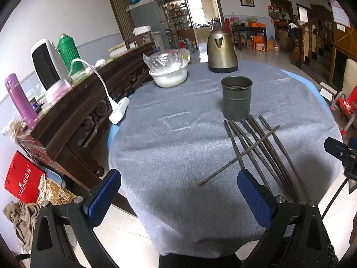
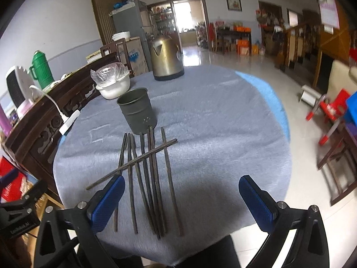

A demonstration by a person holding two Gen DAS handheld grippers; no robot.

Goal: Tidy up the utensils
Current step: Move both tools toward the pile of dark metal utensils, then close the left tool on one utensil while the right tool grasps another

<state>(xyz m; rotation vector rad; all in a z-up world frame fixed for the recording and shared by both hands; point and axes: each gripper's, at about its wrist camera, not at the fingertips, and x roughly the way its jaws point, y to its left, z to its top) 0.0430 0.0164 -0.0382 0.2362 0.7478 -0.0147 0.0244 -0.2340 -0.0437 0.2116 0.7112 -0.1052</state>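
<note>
Lettering on left gripper's (image 2: 15,221) mount reads "GenRobot.AI". Chopsticks (image 2: 147,178) lying near, before perforated metal cup (image 2: 137,110); kettle (image 2: 166,59) far. Left gripper and right gripper (image 2: 181,189) both spread wide, grasping nothing.

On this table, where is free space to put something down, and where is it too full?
Free: the grey cloth between the white power strip and the chopsticks, and the side right of the chopsticks. Crowded: around the metal holder, and the far edge with bowl and kettle.
</note>
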